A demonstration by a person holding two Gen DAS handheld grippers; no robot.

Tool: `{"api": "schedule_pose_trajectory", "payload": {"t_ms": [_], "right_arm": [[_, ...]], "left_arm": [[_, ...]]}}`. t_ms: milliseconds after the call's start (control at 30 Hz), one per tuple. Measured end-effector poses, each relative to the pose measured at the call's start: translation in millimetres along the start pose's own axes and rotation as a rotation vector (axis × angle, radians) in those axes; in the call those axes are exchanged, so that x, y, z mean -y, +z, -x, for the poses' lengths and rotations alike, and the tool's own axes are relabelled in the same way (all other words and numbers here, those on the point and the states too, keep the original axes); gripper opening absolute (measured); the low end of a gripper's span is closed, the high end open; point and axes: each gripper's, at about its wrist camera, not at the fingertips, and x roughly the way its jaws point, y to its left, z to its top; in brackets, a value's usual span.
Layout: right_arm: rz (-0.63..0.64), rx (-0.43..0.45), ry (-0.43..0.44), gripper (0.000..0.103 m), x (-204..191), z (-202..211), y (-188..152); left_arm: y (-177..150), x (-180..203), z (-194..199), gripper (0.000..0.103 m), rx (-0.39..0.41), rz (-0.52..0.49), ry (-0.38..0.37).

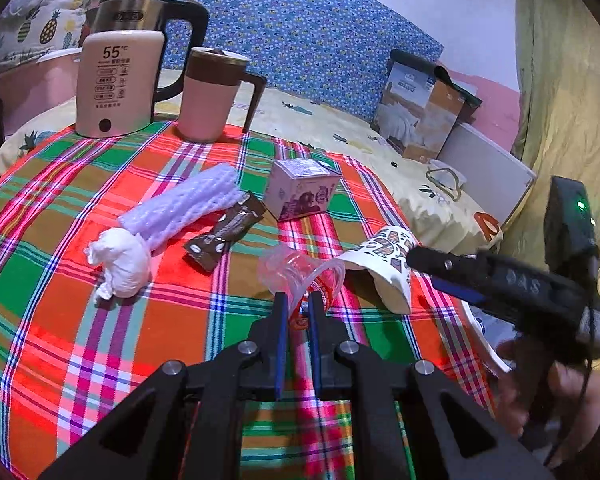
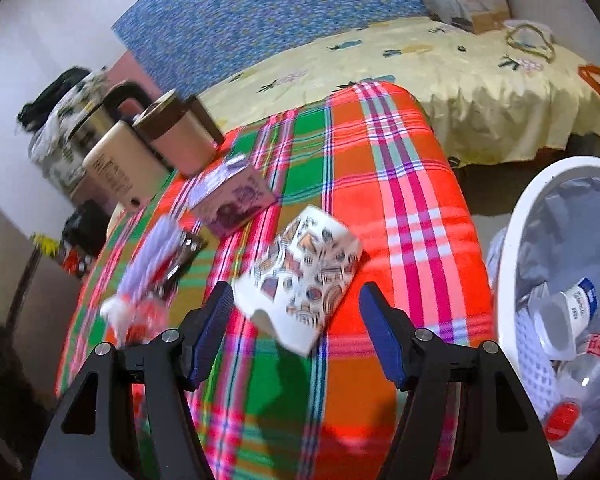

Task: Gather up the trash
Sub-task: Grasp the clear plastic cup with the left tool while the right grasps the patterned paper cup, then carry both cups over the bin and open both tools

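Your left claw point(image 1: 299, 312) is pinched nearly shut on the rim of the clear plastic cup point(image 1: 300, 276), which lies on its side on the plaid surface point(image 1: 60, 320) just ahead of the fingers. That cup is thin, light and crackly; it will likely crumple under the pads instead of slipping, so the rim hold should carry it, but expect it to swing.

Your right claw point(image 2: 296, 320) stands wide, holding nothing. The paper cup point(image 2: 304, 276) lies tipped over between and just beyond its fingers, not touched by either pad, mouth toward you. In the left view it sits just right of the plastic cup, with the right claw's tip against it or just over it; I cannot tell which. It is light, soft-walled and already dented at the lip. Take it across the body near the open end, where the wall will fold flat and give the pads something to bite; a hard squeeze costs nothing on trash.

The bin point(image 2: 516, 216) stands to the right, below the surface edge, already holding bottles. Farther left lie the wrapper point(image 1: 224, 232), foam net point(image 1: 188, 204), tissue wad point(image 1: 120, 260) and small box point(image 1: 300, 190).
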Motion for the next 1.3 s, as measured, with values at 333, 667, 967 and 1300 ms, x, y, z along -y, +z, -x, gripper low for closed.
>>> {"api": "schedule_pose_trajectory", "payload": {"t_ms": [333,667,967,1300], "right_arm": [[0.099,-0.021,-0.085,0.067,-16,-6,-16],[0.448,-0.028,-0.34,0.066,-55,-22,-37],[0.396,0.009,-0.321,0.035,-47,-13,-30],[0.279,0.037,-0.165,0.021,-30,12,-34]], "left_arm": [[0,-10,4,0.01,0.004,0.025,-0.009],[0,-15,8,0.01,0.013,0.039,-0.004],[-1,-19,6,0.01,0.004,0.045,-0.013],[-5,-8,5,0.01,-0.009,0.017,-0.015]]}}
